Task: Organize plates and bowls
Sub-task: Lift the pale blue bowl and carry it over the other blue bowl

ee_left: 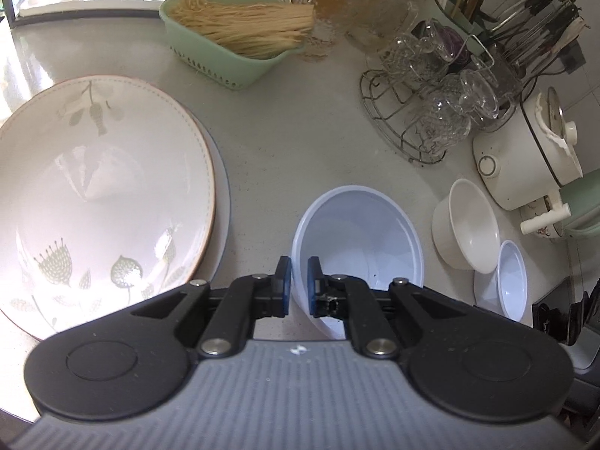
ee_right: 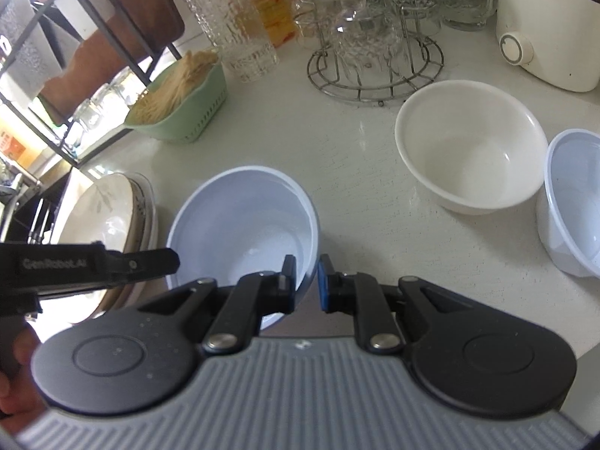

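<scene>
A pale blue plastic bowl (ee_left: 360, 247) (ee_right: 243, 221) stands on the counter. My left gripper (ee_left: 299, 281) straddles its left rim, fingers narrowly apart and pinching the wall. My right gripper (ee_right: 306, 281) straddles its right rim the same way. A large leaf-patterned plate (ee_left: 93, 195) (ee_right: 97, 202) lies on another plate to the left. A white bowl (ee_left: 468, 221) (ee_right: 472, 142) and a second pale blue bowl (ee_left: 512, 281) (ee_right: 573, 198) stand to the right.
A green basket of dry noodles (ee_left: 232, 33) (ee_right: 180, 105) stands at the back. A wire rack of glass cups (ee_left: 431, 101) (ee_right: 371, 45), a cream cooker (ee_left: 525, 157) and a utensil holder (ee_left: 536, 26) crowd the back right. A black shelf frame (ee_right: 93, 56) stands left.
</scene>
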Motion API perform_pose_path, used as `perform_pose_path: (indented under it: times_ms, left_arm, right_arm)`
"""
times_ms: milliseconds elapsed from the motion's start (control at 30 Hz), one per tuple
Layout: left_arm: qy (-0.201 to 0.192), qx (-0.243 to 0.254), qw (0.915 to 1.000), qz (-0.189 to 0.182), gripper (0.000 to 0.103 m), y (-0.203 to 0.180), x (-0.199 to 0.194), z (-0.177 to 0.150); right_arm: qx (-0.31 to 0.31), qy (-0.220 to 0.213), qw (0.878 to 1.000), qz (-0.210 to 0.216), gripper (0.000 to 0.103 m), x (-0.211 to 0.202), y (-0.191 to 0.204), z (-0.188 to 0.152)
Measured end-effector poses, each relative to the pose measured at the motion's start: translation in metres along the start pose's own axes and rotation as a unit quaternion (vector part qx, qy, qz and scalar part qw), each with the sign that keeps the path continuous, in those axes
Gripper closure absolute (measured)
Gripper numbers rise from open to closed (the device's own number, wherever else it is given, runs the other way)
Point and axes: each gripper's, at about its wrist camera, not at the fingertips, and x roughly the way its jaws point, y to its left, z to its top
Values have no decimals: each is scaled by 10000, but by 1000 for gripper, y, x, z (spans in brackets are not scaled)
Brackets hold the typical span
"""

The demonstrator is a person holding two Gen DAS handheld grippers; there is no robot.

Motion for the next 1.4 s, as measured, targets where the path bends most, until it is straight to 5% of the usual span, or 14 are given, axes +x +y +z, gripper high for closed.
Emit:
perform_pose_path:
  times_ms: [367, 433, 1033, 1400]
  left_arm:
    - [201, 448, 9987, 157, 91, 0, -5, 1]
    - [199, 507, 9983, 226, 90, 1, -10, 3]
    - [-776, 1490, 9852, -346, 87, -50, -99, 34]
    - [-917, 2154, 9705, -580, 87, -98, -85, 42]
  right_arm:
    - [155, -149, 9992, -335, 86, -15, 8, 3]
    - [216, -237, 9985, -452, 78, -23, 8, 4]
    - [304, -1386, 9875, -687, 78, -119, 26, 16]
    - [346, -1678, 9805, -961, 78, -129, 21, 14]
